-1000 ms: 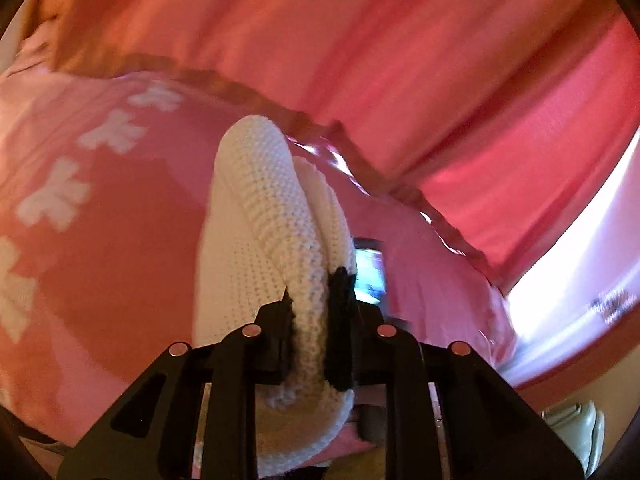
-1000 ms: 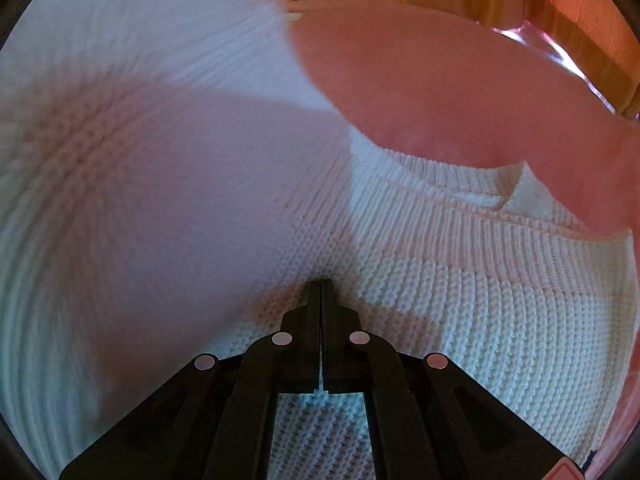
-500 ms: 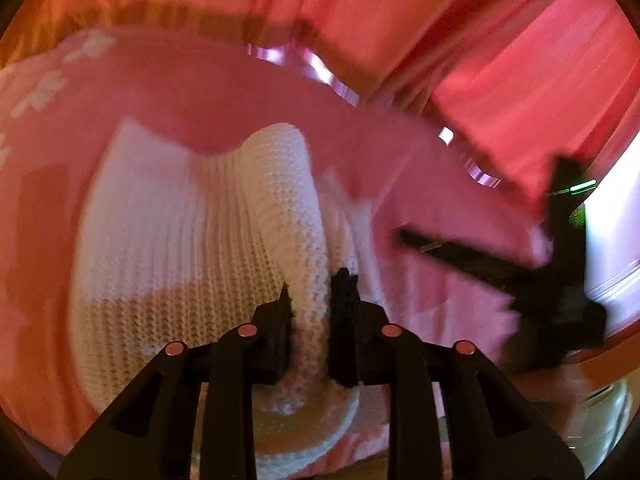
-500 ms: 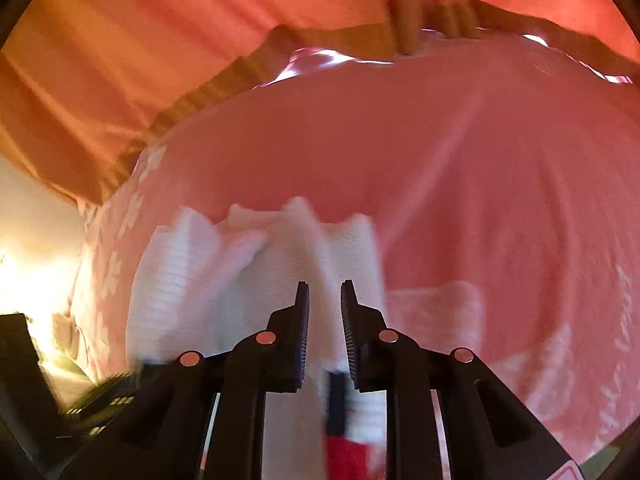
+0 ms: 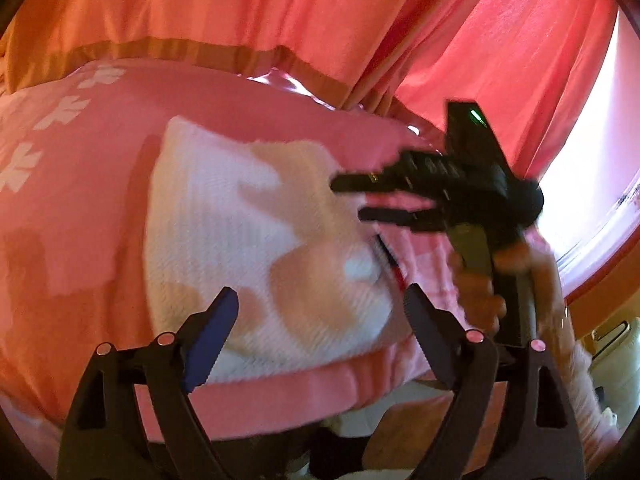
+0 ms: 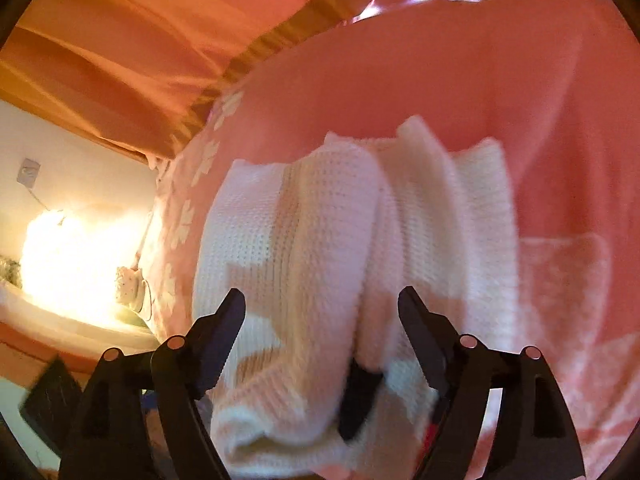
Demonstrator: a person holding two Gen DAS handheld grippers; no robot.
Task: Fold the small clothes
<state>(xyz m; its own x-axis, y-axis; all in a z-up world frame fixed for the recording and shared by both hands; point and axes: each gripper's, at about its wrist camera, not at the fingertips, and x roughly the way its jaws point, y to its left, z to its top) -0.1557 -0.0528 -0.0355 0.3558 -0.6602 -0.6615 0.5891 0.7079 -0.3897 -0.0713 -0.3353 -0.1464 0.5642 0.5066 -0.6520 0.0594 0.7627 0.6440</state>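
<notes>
A small white knit garment (image 5: 240, 240) lies folded on a pink blanket (image 5: 80, 216) near the blanket's front edge. My left gripper (image 5: 320, 308) is open and empty, just in front of the garment. In the left wrist view my right gripper (image 5: 352, 200) hovers open over the garment's right side. In the right wrist view the garment (image 6: 320, 240) lies in bunched folds, and my right gripper (image 6: 320, 312) is open above its near end. A black finger (image 6: 356, 396) of the left gripper shows at the garment's near edge.
Pink-red curtains (image 5: 320, 20) hang behind the bed. A bright window (image 5: 592, 180) is at the right. The blanket has white flower prints (image 5: 60, 108) at the left. A lit lamp area (image 6: 68, 264) and a wall lie left in the right wrist view.
My left gripper has let go of the garment and opened wide. My right gripper has opened and drawn back. The garment now lies flat on the blanket.
</notes>
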